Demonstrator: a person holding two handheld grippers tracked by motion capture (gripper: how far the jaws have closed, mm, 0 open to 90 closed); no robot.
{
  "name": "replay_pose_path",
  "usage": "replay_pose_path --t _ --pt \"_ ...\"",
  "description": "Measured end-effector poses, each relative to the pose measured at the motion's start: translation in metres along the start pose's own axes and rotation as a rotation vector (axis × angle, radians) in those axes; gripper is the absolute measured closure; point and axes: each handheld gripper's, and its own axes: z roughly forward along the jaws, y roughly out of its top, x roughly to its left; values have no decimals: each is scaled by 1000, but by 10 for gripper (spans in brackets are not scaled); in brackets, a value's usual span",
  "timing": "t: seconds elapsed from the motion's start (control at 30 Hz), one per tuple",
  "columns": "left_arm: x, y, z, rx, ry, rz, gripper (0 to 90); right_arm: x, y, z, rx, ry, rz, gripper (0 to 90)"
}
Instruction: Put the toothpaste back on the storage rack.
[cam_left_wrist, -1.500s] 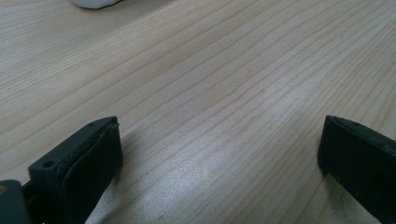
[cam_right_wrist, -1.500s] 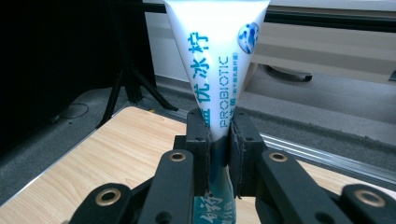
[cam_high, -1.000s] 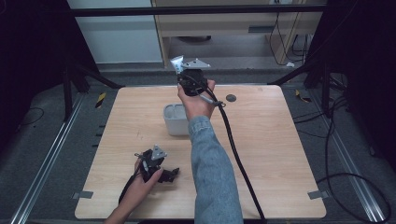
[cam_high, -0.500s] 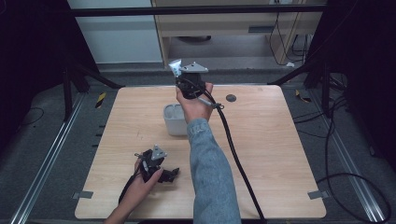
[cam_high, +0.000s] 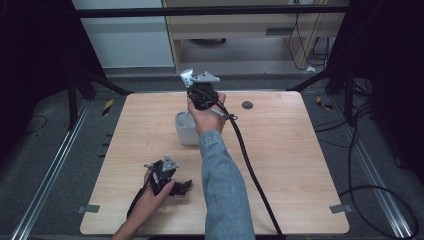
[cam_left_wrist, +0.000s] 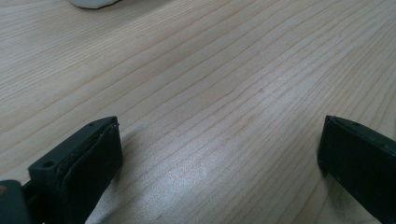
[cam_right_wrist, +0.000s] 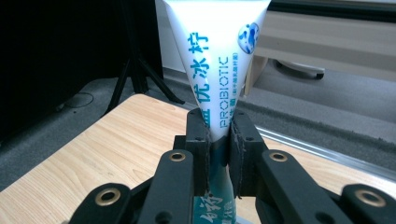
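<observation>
Right gripper (cam_right_wrist: 218, 140) clamped on a white toothpaste tube (cam_right_wrist: 215, 56), blue PROBIOTIC print, pinched at its narrow part, flat crimped end flaring up past the jaws. In the high view the tube (cam_high: 186, 77) is lifted above the table's far edge. Grey cup (cam_high: 186, 129) just below and nearer the person. Left gripper (cam_left_wrist: 219, 158) spread wide, empty, low over the wooden table (cam_left_wrist: 210, 70), well apart from the cup.

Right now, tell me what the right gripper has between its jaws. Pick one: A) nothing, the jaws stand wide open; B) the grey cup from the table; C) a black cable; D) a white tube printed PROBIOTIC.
D: in the right gripper view the right gripper is clamped on the white tube with PROBIOTIC printed on it, raised above the table.
</observation>
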Motion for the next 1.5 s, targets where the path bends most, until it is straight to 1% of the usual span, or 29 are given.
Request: replay_pose_path --t 0.13,0.33,0.4,0.67,1.07,1.27,1.5 --pt "0 0 0 -1 -3 2 0 -1 -5 4 12 -5 -2 798" --pt "0 0 0 -1 -4 2 0 3 -13 11 30 -5 -10 798" --pt "0 0 0 -1 -4 2 0 4 -18 14 47 -8 -17 798" --pt "0 0 0 0 -5 4 0 1 -28 16 71 -11 -9 798" --pt "0 0 0 0 -4 4 0 -1 -36 18 98 -15 -12 797" --pt "0 0 0 0 -4 4 0 1 -39 21 113 -12 -8 798" --pt "0 0 0 0 -3 5 0 2 -42 23 128 -23 -22 799"
